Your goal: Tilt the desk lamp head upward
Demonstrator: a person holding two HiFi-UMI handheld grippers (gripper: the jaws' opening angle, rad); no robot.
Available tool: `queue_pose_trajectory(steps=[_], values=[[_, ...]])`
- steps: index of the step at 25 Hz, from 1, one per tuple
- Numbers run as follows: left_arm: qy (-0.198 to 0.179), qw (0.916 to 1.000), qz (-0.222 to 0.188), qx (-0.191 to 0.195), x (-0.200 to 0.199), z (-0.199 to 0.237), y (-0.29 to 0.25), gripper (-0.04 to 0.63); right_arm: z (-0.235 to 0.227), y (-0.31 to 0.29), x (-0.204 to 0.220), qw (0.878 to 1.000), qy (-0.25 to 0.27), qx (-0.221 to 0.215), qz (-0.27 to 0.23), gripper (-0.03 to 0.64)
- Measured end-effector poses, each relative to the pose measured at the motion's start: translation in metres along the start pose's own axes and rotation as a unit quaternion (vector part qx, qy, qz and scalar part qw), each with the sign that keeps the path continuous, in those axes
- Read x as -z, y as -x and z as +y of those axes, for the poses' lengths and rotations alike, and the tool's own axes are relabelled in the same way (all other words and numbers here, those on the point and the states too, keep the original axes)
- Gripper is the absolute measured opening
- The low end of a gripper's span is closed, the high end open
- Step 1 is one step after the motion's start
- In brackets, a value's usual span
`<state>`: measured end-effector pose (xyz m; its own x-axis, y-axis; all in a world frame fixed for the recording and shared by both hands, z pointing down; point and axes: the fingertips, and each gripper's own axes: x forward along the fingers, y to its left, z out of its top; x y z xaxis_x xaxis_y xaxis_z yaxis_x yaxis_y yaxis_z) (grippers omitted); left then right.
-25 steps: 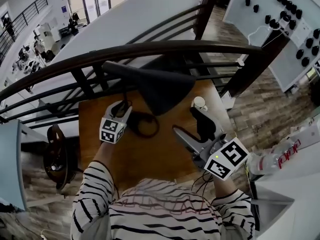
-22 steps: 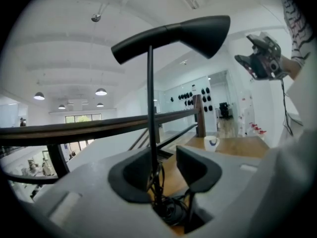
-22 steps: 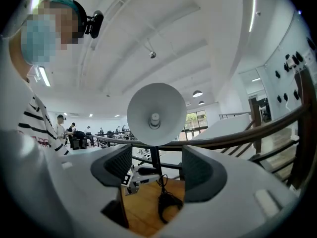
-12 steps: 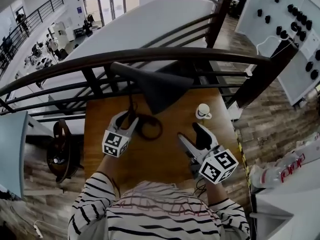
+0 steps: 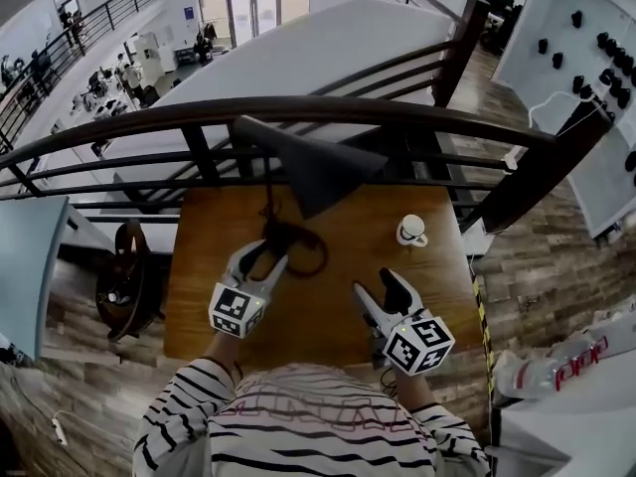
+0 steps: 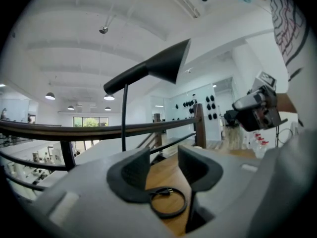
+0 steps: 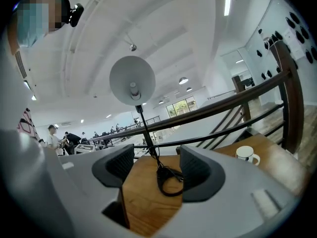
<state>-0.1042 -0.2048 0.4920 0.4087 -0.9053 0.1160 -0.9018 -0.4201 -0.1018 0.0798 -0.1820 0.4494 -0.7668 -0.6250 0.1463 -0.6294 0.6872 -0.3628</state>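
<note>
Above wooden desk (image 5: pixel 318 301): black cone-shaped lamp head (image 5: pixel 318 167), thin stem (image 6: pixel 123 118).

Bare table (image 5: pixel 318 301) is lying open between the left tool (image 5: pixel 263 254) and the right tool (image 5: pixel 378 284). Just ahead of the left tool, the coiled cord (image 5: pixel 281 233) and the lamp stem (image 5: pixel 268 202) are blocking the way, with the lamp head (image 5: pixel 318 167) overhanging above. A mug (image 5: pixel 411 231) is standing ahead-right of the right tool. The railing (image 5: pixel 298 112) is closing off the far edge. The left jaws have just been opening and the right jaws closing, both gaps holding nothing.
</note>
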Motion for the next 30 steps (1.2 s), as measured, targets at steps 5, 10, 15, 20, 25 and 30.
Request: queue_pose_trajectory(steps=[5, 10, 15, 20, 25, 30], values=[[0.016, 0.9995, -0.006, -0.028, -0.004, -0.026, 0.022, 0.173, -0.011, 0.005, 0.022, 1.000, -0.009, -0.002, 0.027, 0.267], [0.030, 0.9980, -0.009, -0.056, 0.000, -0.048, 0.045, 0.173, -0.011, 0.009, 0.042, 0.998, 0.002, -0.022, 0.054, 0.233], [0.027, 0.9970, -0.008, -0.072, 0.004, -0.069, 0.054, 0.172, -0.011, 0.009, 0.061, 0.997, 0.005, -0.035, 0.075, 0.181], [0.028, 0.9968, -0.013, -0.074, -0.001, -0.089, 0.056, 0.139, -0.014, 0.013, 0.072, 0.995, 0.008, -0.040, 0.088, 0.130], [0.029, 0.9966, -0.012, -0.076, 0.002, -0.112, 0.058, 0.082, -0.017, 0.021, 0.080, 0.994, 0.007, -0.043, 0.097, 0.058], [0.032, 0.9973, -0.008, -0.065, 0.006, -0.128, 0.057, 0.054, -0.016, 0.030, 0.083, 0.994, 0.010, -0.046, 0.100, 0.009]])
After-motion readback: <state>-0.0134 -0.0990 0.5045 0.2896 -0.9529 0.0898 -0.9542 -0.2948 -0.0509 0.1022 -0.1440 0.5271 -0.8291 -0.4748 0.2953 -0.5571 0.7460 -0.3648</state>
